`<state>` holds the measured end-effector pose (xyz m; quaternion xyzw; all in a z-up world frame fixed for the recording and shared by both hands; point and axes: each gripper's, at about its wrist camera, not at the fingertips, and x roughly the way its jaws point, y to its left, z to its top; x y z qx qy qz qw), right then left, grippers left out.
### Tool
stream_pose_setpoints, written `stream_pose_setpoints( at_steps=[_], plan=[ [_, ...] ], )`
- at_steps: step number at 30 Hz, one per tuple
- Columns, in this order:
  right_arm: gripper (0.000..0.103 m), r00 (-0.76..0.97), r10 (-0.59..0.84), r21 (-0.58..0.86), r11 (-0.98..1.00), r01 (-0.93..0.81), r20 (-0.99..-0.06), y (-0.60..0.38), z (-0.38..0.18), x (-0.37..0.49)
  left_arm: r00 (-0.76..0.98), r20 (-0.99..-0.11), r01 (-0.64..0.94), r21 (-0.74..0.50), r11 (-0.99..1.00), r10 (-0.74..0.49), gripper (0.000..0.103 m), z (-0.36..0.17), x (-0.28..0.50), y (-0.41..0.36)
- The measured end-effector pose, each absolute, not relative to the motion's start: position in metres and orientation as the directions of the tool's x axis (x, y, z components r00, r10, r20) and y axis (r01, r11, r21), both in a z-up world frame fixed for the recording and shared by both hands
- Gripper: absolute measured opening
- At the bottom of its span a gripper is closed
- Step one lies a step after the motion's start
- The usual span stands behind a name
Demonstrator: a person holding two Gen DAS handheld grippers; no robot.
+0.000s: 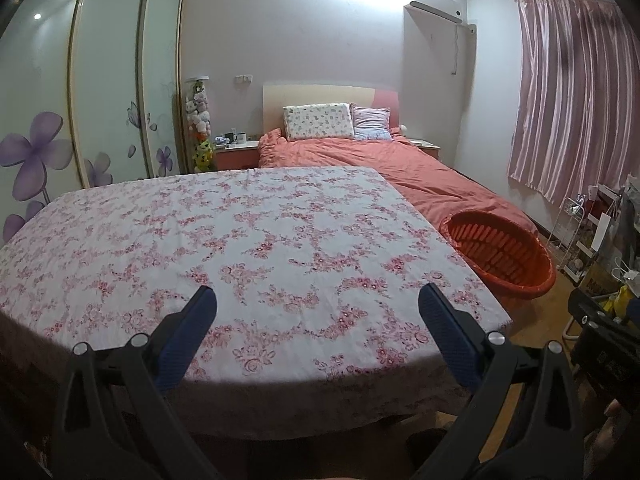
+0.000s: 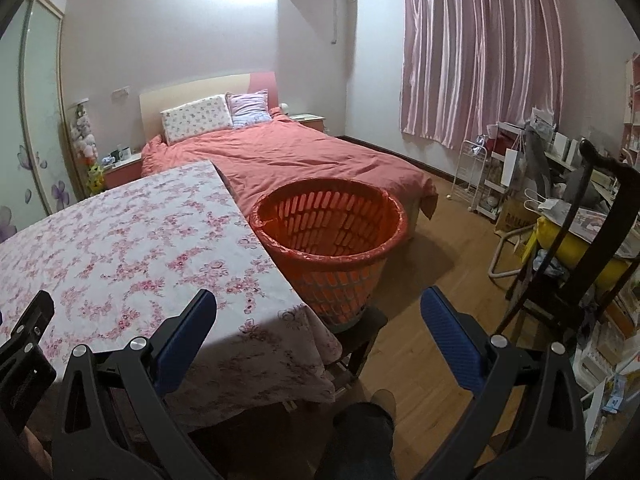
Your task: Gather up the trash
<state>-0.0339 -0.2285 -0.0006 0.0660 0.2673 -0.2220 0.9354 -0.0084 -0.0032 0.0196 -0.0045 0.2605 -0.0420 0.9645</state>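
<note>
Trash is nowhere on the flowery table [image 1: 256, 220], and the orange basket [image 2: 330, 220] looks empty. Left gripper [image 1: 318, 300] and right gripper [image 2: 318, 302] are both wide open, holding nothing, so the job looks done or not started.

No text, label, brand or number can be read in either view. A cardboard box [image 2: 514, 212], far right of the right gripper, bears dark lettering, too blurred and too hidden to make out. Items on the shelves [image 2: 560, 148] beyond it carry print too small to tell.
</note>
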Motion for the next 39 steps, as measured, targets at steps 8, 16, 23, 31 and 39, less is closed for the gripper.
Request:
stream_pose_setpoints(
  at_steps=[8,16,23,31,39],
  plan=[
    [0.101,0.745,-0.39,0.004,0.885,0.466,-0.542,-0.23,0.0,-0.035,0.862,-0.503,0.058,-0.026,0.998,-0.063,0.099,0.021,-0.011,-0.004],
    [0.101,0.745,-0.37,0.013,0.892,0.453,-0.555,-0.23,0.0,-0.035,0.858,-0.51,0.056,-0.026,0.998,-0.062,0.099,0.022,-0.011,-0.005],
    [0.101,0.746,-0.372,0.013,0.891,0.453,-0.552,-0.23,0.001,-0.034,0.866,-0.498,0.046,-0.016,0.999,-0.047,0.099,0.024,-0.014,-0.007],
    [0.101,0.756,-0.371,0.01,0.895,0.447,-0.539,-0.227,0.005,-0.036,0.875,-0.483,0.035,0.003,0.999,-0.029,0.099,0.03,-0.017,-0.009],
    [0.101,0.762,-0.366,0.012,0.898,0.44,-0.534,-0.226,0.007,-0.037,0.879,-0.475,0.052,-0.001,0.999,-0.046,0.099,0.033,-0.02,-0.011]
  ],
)
